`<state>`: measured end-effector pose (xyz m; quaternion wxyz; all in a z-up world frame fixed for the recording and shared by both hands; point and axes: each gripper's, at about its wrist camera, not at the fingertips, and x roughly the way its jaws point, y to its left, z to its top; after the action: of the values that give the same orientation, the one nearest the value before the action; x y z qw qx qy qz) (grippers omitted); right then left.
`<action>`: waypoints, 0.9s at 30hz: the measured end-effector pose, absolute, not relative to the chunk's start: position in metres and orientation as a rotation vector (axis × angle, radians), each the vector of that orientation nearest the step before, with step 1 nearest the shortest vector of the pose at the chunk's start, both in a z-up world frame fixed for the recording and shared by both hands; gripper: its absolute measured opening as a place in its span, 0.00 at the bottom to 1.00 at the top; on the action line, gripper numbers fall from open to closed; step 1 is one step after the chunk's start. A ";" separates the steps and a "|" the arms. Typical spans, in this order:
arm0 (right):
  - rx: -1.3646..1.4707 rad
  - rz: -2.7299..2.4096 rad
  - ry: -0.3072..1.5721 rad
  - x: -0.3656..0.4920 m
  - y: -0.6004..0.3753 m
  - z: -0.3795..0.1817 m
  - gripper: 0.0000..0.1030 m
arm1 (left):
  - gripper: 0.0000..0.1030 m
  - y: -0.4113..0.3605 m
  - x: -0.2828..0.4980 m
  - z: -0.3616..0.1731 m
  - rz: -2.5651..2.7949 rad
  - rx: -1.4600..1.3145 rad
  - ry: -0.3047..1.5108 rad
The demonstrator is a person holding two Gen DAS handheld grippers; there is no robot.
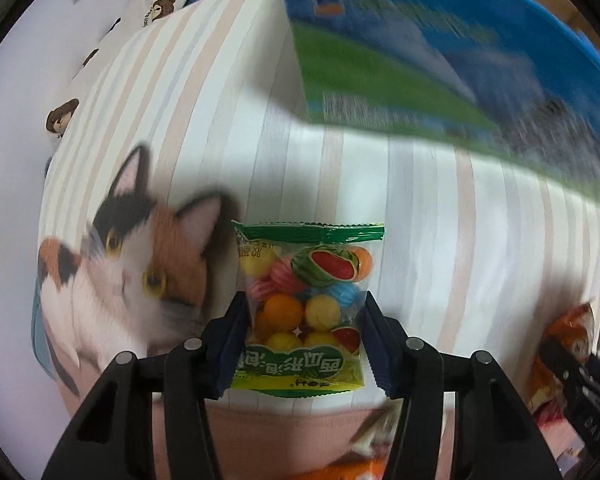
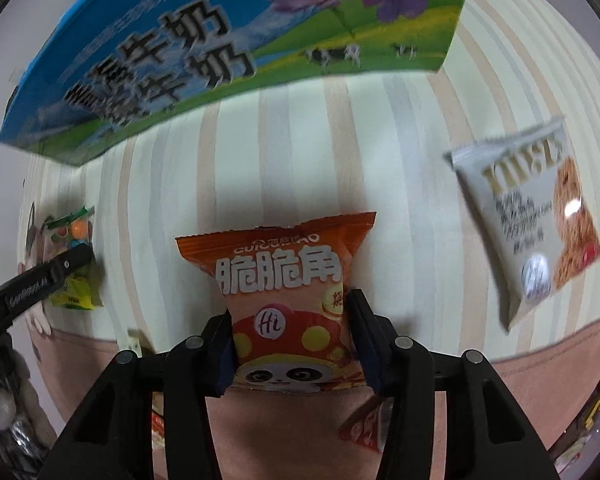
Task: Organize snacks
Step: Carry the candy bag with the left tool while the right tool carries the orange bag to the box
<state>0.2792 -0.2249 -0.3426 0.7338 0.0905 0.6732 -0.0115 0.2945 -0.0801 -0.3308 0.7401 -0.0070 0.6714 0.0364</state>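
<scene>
Gumball bag (image 1: 306,308) is pinched by the left tool (image 1: 304,344); right tool (image 2: 296,344) pinches orange snack pack (image 2: 288,292).

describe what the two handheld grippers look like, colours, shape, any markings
Both match: the left gripper and right gripper are matte black plastic, each with two angular linkage arms joined by round silver pins and with triangular cut-outs lower down. The fingers carry dark navy ribbed pads. From the right wrist view, the left gripper's side shows small white lettering, too blurred to read. No cables or sleeves show.
</scene>
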 end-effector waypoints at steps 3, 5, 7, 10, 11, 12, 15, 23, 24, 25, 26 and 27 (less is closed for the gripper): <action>0.218 0.009 1.501 0.261 -0.212 -0.346 0.50 | 0.50 -0.078 0.269 -0.324 0.062 -0.022 1.505; 0.225 0.026 1.514 0.251 -0.206 -0.350 0.50 | 0.50 -0.081 0.255 -0.331 0.056 -0.010 1.527; 0.214 0.029 1.516 0.245 -0.199 -0.352 0.51 | 0.50 -0.084 0.249 -0.341 0.057 0.011 1.536; 0.219 0.022 1.518 0.241 -0.197 -0.356 0.55 | 0.50 -0.090 0.248 -0.347 0.064 0.035 1.518; 0.222 0.024 1.520 0.240 -0.197 -0.355 0.56 | 0.50 -0.094 0.245 -0.346 0.068 0.031 1.517; 0.226 0.030 1.523 0.241 -0.195 -0.355 0.59 | 0.50 -0.095 0.245 -0.347 0.071 0.027 1.517; 0.248 0.036 1.534 0.241 -0.195 -0.356 0.60 | 0.50 -0.084 0.235 -0.350 0.074 0.005 1.516; 0.262 0.034 1.541 0.240 -0.214 -0.361 0.53 | 0.49 -0.035 0.229 -0.345 0.078 -0.011 1.505; 0.257 0.033 1.532 0.239 -0.215 -0.361 0.51 | 0.49 -0.034 0.227 -0.347 0.077 -0.015 1.500; 0.262 0.031 1.524 0.237 -0.216 -0.360 0.49 | 0.48 -0.035 0.227 -0.341 0.070 -0.027 1.496; 0.273 0.032 1.515 0.236 -0.217 -0.356 0.48 | 0.48 -0.034 0.227 -0.337 0.062 -0.035 1.492; 0.283 0.035 1.508 0.231 -0.215 -0.352 0.47 | 0.48 -0.034 0.226 -0.329 0.052 -0.051 1.484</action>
<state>0.2306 -0.2155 -0.3520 0.7198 0.1279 0.6822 0.0156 0.2259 -0.0340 -0.3291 0.7364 -0.0231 0.6757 0.0238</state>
